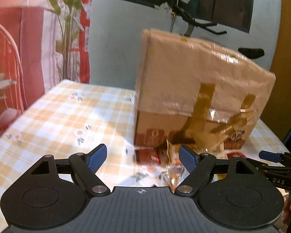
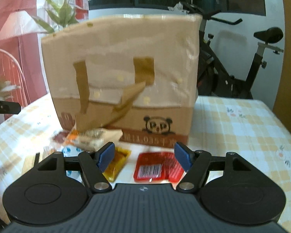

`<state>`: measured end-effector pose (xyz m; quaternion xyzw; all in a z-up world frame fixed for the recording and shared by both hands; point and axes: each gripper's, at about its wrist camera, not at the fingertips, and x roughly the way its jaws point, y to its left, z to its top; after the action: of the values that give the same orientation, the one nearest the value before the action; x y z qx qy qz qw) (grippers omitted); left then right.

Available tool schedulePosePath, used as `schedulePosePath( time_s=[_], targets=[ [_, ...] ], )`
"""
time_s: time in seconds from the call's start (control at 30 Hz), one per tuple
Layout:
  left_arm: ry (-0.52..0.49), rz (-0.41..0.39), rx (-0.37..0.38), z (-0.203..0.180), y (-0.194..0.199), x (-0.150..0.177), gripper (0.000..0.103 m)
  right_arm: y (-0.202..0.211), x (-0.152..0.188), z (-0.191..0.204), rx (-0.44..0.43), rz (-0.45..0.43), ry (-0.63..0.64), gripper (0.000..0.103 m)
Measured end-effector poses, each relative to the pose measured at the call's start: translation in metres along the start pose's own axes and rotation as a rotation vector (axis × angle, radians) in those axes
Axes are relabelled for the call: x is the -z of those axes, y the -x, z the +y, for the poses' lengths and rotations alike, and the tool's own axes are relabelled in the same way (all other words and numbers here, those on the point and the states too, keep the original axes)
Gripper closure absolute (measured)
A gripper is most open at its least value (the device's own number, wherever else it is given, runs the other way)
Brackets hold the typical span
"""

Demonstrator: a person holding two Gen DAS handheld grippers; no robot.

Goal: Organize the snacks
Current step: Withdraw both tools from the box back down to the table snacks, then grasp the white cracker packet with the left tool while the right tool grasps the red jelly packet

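Snacks lying loose on the checked tabletop (image 2: pixel 232 120), in front of a tall cardboard box (image 2: pixel 122 73). Box: brown, standing upright, patched with strips of darker tape, one strip peeling away; panda print low on the front face. Largest packet: pale crumpled wrapper (image 2: pixel 91 137) with an orange end, resting against the box's foot. Next: red flat packet (image 2: pixel 157 167) with a white barcode label, lying just before the box, between the fingers of the right gripper (image 2: pixel 145 157). Smaller: amber-yellow sachet (image 2: pixel 116 163), just beside the red one, partly behind the blue left pad. Right gripper spread wide, holding nothing. Left gripper (image 1: pixel 143 158) likewise wide apart and empty, hovering over blurred packets (image 1: pixel 159 159) at the box's base; contact with them not discernible.
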<state>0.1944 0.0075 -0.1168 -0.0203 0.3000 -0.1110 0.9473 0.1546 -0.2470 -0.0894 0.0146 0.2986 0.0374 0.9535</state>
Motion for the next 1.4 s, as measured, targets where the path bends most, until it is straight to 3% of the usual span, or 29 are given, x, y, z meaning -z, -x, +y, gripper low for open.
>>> schedulePosePath(
  time_s=[0.37,0.67,1.0,1.27,1.33,1.4],
  targets=[
    [0.018,0.182,-0.009,-0.013,-0.026,0.038,0.02,-0.01,0.023,0.002,0.009,0.041,0.002,0.032],
    [0.031,0.235,-0.066,-0.019,-0.047,0.047,0.02,-0.011,0.027,0.003,0.007,0.04,0.016,0.032],
    [0.049,0.225,-0.15,-0.005,-0.04,0.051,0.02,-0.012,0.026,-0.002,0.021,0.042,-0.015,0.032],
    [0.043,0.213,-0.186,-0.003,-0.041,0.051,0.023,-0.025,0.013,-0.008,0.088,0.095,-0.019,0.032],
    [0.04,0.204,-0.177,-0.003,-0.04,0.052,0.028,-0.034,0.008,-0.008,0.099,0.111,-0.011,0.029],
    [0.036,0.193,-0.166,-0.003,-0.038,0.052,0.04,-0.043,0.006,-0.007,0.099,0.126,-0.002,0.022]
  ],
)
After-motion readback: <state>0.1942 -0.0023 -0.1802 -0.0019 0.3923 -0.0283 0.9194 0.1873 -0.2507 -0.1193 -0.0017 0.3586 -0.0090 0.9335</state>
